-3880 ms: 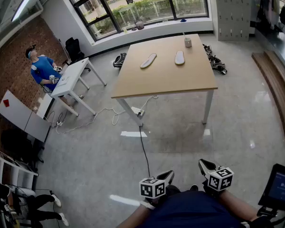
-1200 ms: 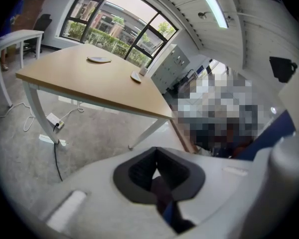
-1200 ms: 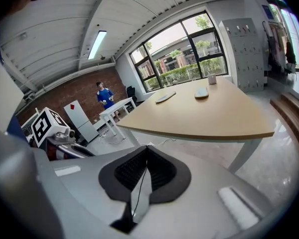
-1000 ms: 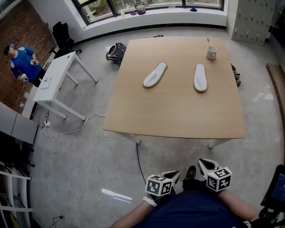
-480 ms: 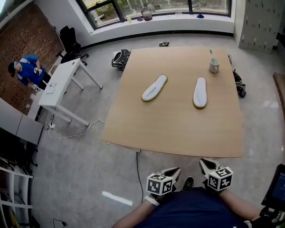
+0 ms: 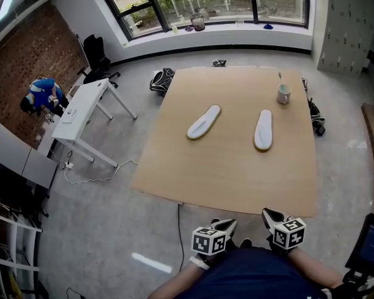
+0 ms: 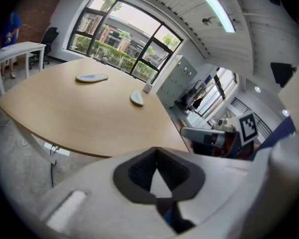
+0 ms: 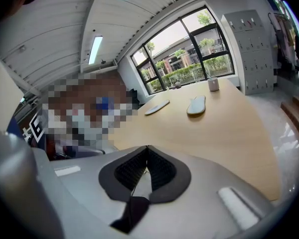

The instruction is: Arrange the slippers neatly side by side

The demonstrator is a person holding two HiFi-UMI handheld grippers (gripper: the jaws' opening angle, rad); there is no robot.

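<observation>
Navy top (image 6: 255,279), marker-cubed tools (image 6: 227,225)

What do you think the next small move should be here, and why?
Probably reach the left gripper forward over the table, opening it toward the left slipper. It and the right gripper are shut and empty, back by the table's near edge, while that slipper lies angled and apart from the right slipper.

The head view looks steeply down from high above the near edge of the wooden table (image 6: 224,173). Both gripper views sit low just before this edge and look far across the top. All three views share the left slipper (image 6: 204,122), the right slipper (image 6: 263,130) and the cup (image 6: 284,94).
</observation>
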